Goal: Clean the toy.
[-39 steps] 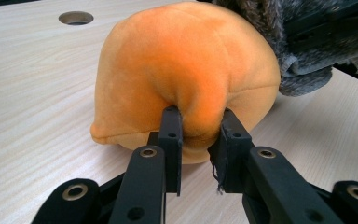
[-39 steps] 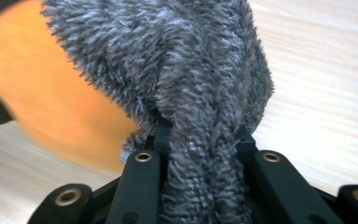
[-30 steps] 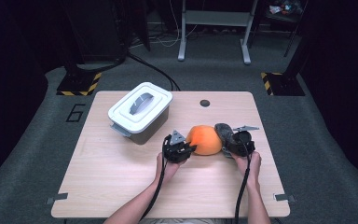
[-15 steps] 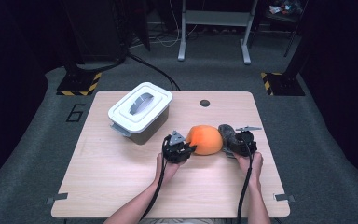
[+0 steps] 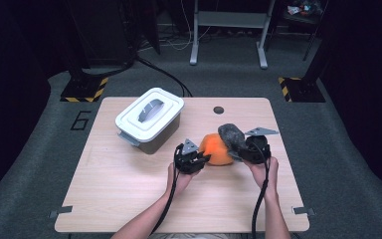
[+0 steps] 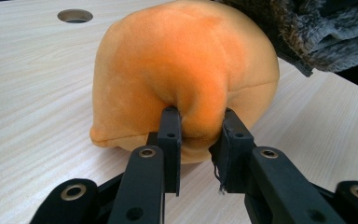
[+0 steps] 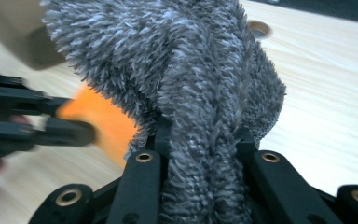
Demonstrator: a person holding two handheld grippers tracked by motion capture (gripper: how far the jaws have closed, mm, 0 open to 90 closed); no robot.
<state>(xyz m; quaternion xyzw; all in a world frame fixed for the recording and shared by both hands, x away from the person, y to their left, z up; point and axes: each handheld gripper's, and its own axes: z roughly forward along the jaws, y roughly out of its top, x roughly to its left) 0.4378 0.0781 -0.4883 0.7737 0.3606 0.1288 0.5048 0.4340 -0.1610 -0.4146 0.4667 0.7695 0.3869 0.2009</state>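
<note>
An orange plush ball (image 5: 215, 149) lies on the wooden table (image 5: 109, 194) between my two hands. My left gripper (image 5: 199, 159) is shut on a pinched fold of the orange plush (image 6: 186, 70), its pads squeezing the fabric. My right gripper (image 5: 238, 152) is shut on a shaggy grey cloth (image 5: 230, 135), which bunches up over the right top of the ball. In the right gripper view the grey cloth (image 7: 186, 93) fills the space between the jaws, and the orange plush (image 7: 100, 123) and the left gripper (image 7: 81, 133) show blurred at the left.
A white lidded box with a grey handle (image 5: 149, 117) stands at the back left of the table. A round cable hole (image 5: 219, 109) sits near the table's far edge. Black cables trail from both grippers toward the front edge.
My right gripper has risen with the grey cloth, which now stands higher over the ball. The left gripper and the orange plush have stayed in place.
</note>
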